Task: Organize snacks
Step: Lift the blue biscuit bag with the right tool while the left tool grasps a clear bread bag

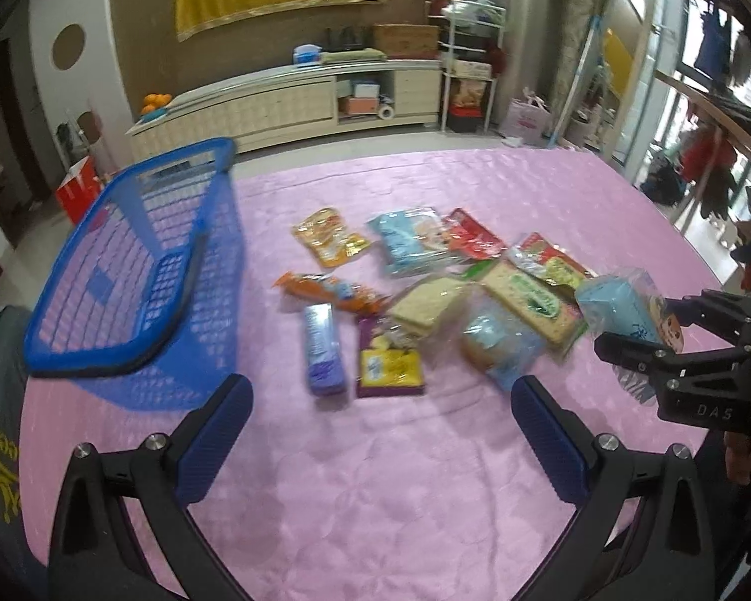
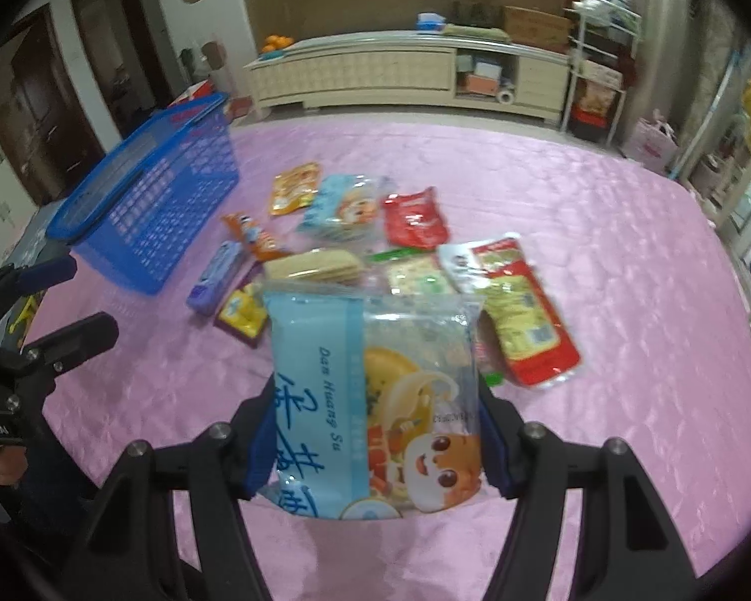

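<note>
Our right gripper pinches the blue snack bag; the basket lies far left, nearer our left gripper, whose jaws are spread.

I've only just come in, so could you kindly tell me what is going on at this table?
A person is sorting snacks with two handheld grippers. The right gripper has its jaws closed on a light blue snack packet, lifted above the pink tablecloth. The left gripper hovers open and holds nothing. The other snacks lie scattered on the cloth, and the blue basket at the left has nothing in it that I can see.
</note>
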`<state>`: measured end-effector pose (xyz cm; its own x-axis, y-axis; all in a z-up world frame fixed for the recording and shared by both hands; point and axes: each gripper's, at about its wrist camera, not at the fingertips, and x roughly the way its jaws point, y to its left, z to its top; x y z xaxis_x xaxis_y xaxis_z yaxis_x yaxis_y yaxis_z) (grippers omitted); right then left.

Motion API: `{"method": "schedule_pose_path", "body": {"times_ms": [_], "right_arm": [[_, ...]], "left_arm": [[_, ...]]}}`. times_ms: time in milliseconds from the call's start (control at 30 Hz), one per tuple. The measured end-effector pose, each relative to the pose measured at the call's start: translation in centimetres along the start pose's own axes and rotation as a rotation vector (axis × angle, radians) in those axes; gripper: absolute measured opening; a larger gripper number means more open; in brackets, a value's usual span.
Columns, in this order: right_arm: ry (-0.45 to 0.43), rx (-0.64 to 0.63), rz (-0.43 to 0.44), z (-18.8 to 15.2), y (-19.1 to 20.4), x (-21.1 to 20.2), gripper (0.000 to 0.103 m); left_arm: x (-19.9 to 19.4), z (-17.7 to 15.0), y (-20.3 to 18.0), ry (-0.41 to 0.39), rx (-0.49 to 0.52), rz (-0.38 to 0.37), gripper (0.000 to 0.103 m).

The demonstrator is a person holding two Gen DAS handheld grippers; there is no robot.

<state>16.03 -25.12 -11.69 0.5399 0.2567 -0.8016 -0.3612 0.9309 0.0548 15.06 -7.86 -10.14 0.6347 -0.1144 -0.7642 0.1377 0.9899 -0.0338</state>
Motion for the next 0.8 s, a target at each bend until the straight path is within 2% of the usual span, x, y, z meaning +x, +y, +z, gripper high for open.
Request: {"method": "schedule_pose_path", "body": {"times_ms": [333,567,800], "right_arm": [[-0.023,0.064,-0.049,0.2,-4.0,0.7,0.070],[-0.019,0.061,-0.124,0.3,-6.3,1.9,0.070],[-0.009,0.081,-0.123,0.1,-8.1,3.0,0.070]], "left_arm": [[5.7,1.7,-4.4,0.122,0.008,-0.047,0.102],[10.1,2.8,-6.7,0.215,-0.035,-0.002,0.102],[13.9,3.2,-7.6,0.280,-0.077,0.023,0.099]]}}
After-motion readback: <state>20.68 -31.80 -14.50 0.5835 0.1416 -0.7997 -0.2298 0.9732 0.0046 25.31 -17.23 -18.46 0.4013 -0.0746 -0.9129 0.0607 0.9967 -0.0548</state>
